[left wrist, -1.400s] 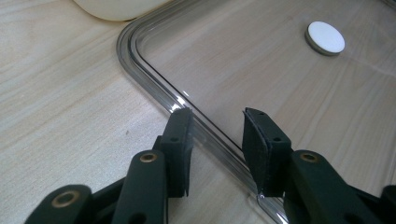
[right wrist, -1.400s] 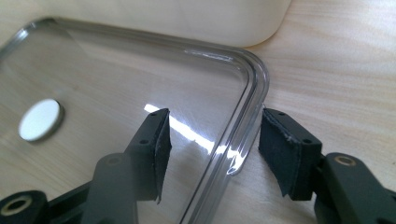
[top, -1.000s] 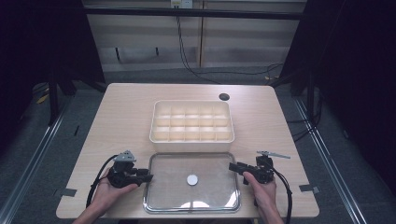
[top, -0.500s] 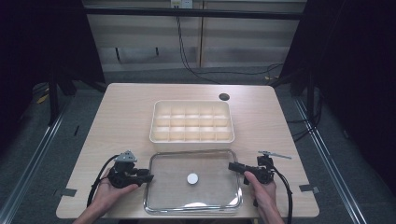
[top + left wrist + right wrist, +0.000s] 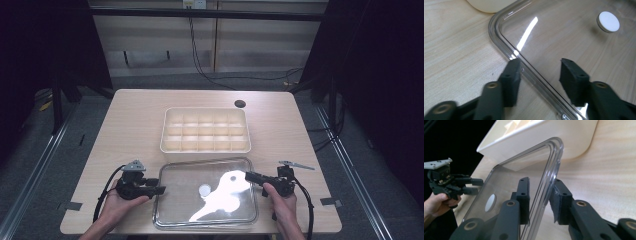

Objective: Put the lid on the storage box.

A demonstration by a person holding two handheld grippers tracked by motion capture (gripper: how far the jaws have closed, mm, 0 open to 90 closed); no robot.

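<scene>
Blurring left claw [image 5: 539, 75] base, lid [image 5: 564, 37] cropped

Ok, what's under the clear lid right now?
Through the clear lid only the wooden table shows. A small white disc sits at its middle; nothing is hidden beneath.

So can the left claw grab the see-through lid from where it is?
Probably yes. The left claw has just been opening and already straddles the clear lid's rim, one finger outside on the table, the other over the lid. Nothing blocks it; it only needs to close.
</scene>
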